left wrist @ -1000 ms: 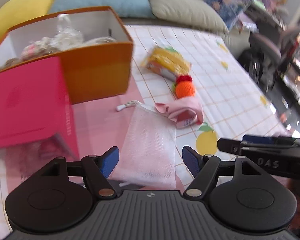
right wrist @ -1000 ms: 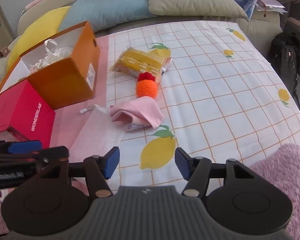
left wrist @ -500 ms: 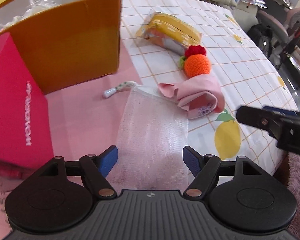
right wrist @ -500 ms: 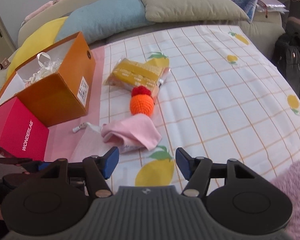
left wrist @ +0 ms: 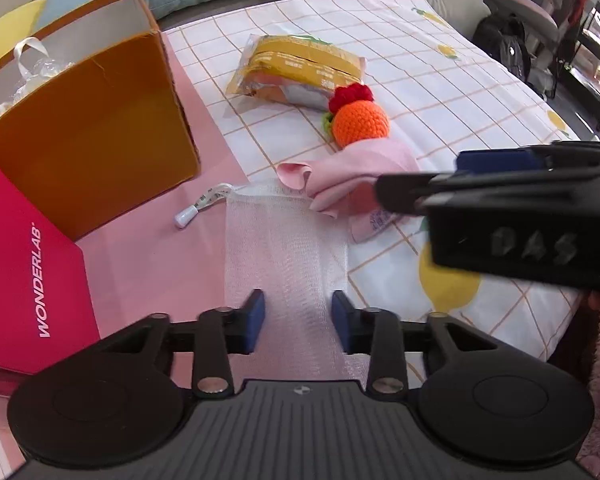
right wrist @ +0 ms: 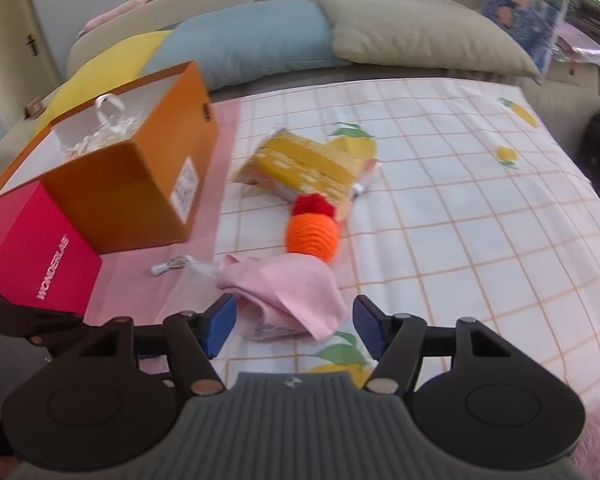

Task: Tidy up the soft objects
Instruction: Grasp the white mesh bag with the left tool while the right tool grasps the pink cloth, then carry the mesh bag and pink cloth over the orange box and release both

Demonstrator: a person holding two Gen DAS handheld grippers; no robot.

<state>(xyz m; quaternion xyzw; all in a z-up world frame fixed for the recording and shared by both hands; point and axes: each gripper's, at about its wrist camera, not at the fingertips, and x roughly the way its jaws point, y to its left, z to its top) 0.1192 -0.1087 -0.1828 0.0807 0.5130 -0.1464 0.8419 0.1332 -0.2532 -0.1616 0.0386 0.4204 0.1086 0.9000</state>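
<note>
A white mesh drawstring bag [left wrist: 284, 248] lies flat on the bed. My left gripper [left wrist: 298, 318] is open, its jaws narrowed to either side of the bag's near end. A pink cloth [left wrist: 352, 176] lies at the bag's mouth, with an orange crocheted toy [left wrist: 360, 120] and a yellow packet [left wrist: 300, 68] beyond it. My right gripper [right wrist: 294, 330] is open, low over the pink cloth [right wrist: 288, 288]; it also shows in the left wrist view [left wrist: 500, 188]. The toy [right wrist: 312, 232] and packet [right wrist: 312, 164] lie ahead of it.
An open orange box [left wrist: 88, 128] with white ribbon inside and a red box [left wrist: 24, 272] stand at the left on a pink mat [left wrist: 152, 256]. Pillows [right wrist: 260, 40] line the bed's far edge. A fluffy pink rug [right wrist: 596, 432] is at the right.
My left gripper's jaws have narrowed around the mesh bag's near end. My right gripper has moved forward and down to the pink cloth.
</note>
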